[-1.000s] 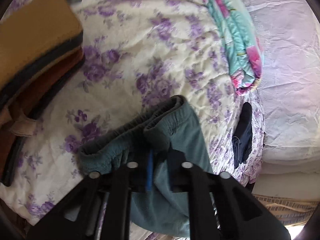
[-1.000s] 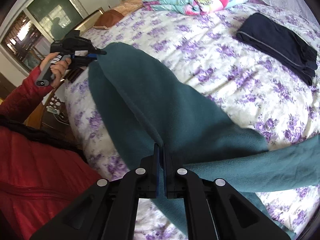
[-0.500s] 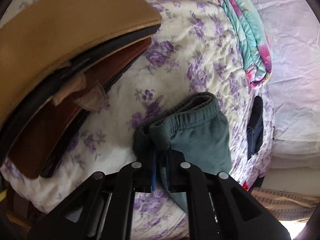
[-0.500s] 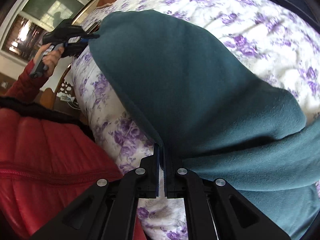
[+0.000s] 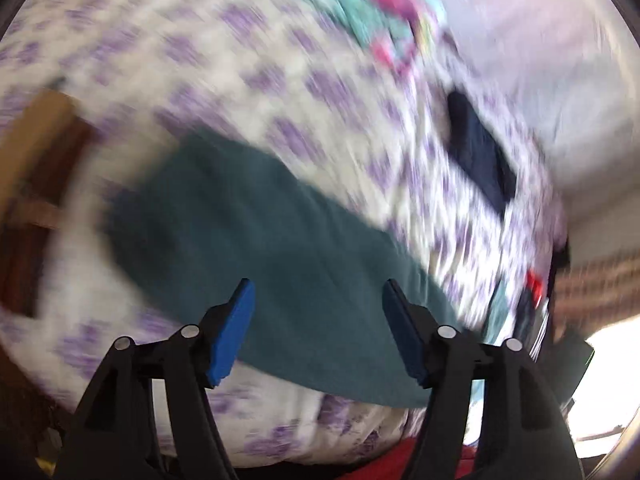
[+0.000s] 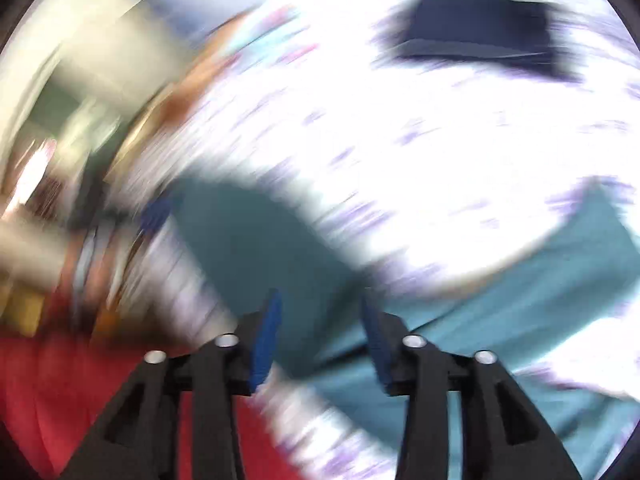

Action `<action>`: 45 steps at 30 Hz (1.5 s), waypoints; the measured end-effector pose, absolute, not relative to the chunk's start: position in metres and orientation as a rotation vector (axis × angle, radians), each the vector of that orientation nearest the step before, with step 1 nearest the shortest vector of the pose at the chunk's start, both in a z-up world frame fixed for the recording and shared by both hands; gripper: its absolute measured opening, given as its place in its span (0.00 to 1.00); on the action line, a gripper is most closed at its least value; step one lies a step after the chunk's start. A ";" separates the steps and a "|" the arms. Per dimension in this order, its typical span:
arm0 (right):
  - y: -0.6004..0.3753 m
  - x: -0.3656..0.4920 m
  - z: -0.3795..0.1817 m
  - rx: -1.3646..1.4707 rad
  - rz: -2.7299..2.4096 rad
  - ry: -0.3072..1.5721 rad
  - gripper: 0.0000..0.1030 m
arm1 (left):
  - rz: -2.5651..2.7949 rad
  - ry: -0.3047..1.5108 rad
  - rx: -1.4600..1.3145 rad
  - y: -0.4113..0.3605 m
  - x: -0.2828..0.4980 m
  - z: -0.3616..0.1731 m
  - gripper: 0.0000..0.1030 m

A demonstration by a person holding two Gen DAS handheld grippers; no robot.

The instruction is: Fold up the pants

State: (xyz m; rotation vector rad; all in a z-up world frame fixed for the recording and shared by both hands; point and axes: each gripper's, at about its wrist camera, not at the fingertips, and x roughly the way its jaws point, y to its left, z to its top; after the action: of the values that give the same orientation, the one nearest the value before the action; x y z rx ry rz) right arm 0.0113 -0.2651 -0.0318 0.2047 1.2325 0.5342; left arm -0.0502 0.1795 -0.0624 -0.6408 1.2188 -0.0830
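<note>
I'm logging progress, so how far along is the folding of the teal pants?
Done: the teal pants lie spread on the bed. In hand: nothing; the left gripper and right gripper are opening, pads clear of the cloth. Left: blur hides any fold; the pants look long, so folding likely remains.

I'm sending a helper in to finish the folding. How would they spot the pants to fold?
Look at the bed with the purple-flowered sheet. The teal pants lie spread near its front edge. Unlike the small dark navy folded garment farther back, they are teal and unfolded.
</note>
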 end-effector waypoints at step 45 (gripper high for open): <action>-0.492 -0.169 -0.089 1.107 -0.399 0.982 0.17 | -0.238 1.418 -0.390 0.110 -0.027 -0.106 0.96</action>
State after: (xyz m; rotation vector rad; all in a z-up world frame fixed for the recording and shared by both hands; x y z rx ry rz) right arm -0.1690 -0.4916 -0.0895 1.1073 0.9817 -0.3995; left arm -0.0273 0.1101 -0.1060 -0.3898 1.4180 -0.2384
